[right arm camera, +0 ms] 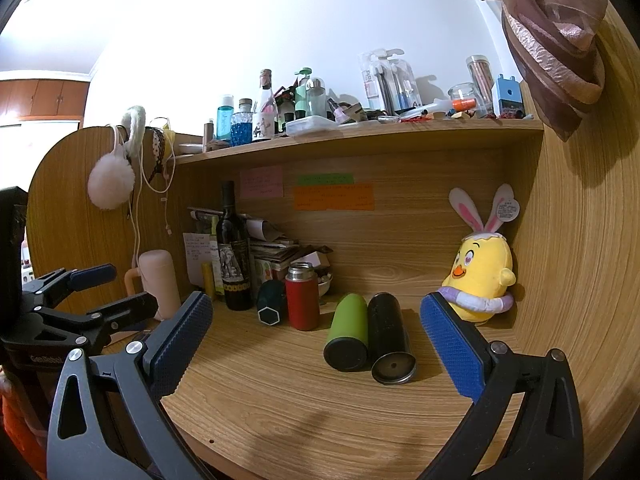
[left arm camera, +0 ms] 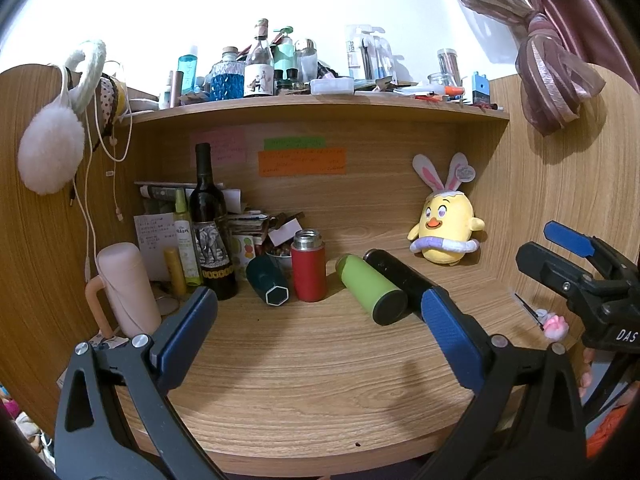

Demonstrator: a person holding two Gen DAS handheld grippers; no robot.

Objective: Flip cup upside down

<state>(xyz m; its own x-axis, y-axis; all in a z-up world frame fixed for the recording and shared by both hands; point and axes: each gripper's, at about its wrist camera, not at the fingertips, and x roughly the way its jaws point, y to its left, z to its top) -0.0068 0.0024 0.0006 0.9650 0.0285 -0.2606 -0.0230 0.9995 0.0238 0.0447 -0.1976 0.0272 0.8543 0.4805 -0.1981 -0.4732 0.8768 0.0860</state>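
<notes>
Several cups are on the wooden desk (left arm camera: 304, 368). A red cup (left arm camera: 308, 266) (right arm camera: 302, 298) stands upright with its steel mouth up. A dark teal cup (left arm camera: 267, 281) (right arm camera: 271, 304) lies beside it. A green cup (left arm camera: 372, 290) (right arm camera: 347, 332) and a black cup (left arm camera: 396, 276) (right arm camera: 390, 338) lie side by side on the desk. My left gripper (left arm camera: 320, 322) is open and empty, in front of the cups. My right gripper (right arm camera: 316, 334) is open and empty, also short of them; it shows in the left wrist view (left arm camera: 560, 256).
A wine bottle (left arm camera: 210, 232), a pink mug (left arm camera: 126, 292), small bottles and stacked papers crowd the back left. A yellow chick plush (left arm camera: 446, 228) sits at the back right. A cluttered shelf (left arm camera: 320, 102) runs overhead. A small pink item (left arm camera: 554, 326) lies by the right wall.
</notes>
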